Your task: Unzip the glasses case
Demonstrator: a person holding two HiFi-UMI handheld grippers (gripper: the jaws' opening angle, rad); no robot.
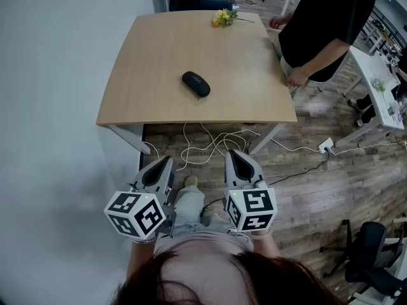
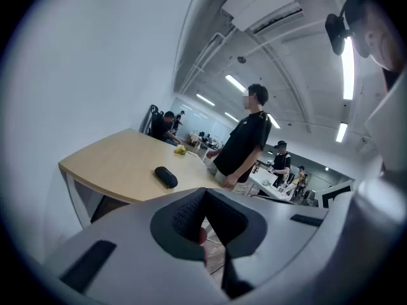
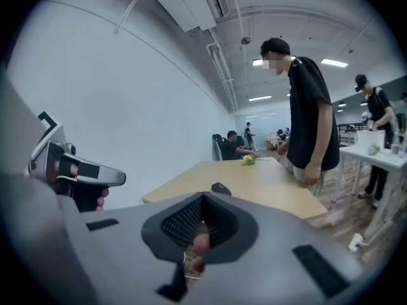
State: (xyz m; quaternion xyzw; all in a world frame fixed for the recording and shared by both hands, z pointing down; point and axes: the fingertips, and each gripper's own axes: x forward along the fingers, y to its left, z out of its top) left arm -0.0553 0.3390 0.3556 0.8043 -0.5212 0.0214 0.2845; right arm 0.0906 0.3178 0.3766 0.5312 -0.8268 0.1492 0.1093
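Table (image 1: 159, 49) beyond hand-held grippers (image 1: 166, 161) (image 1: 233, 154), seemingly down-tilted

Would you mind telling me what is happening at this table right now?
A person is standing back from the wooden table with a gripper in each hand. The left gripper and the right gripper both have their fingers together, hold nothing, and are short of the table's near edge. The black glasses case lies untouched near the table's middle. A bystander in a black shirt stands at its right side.
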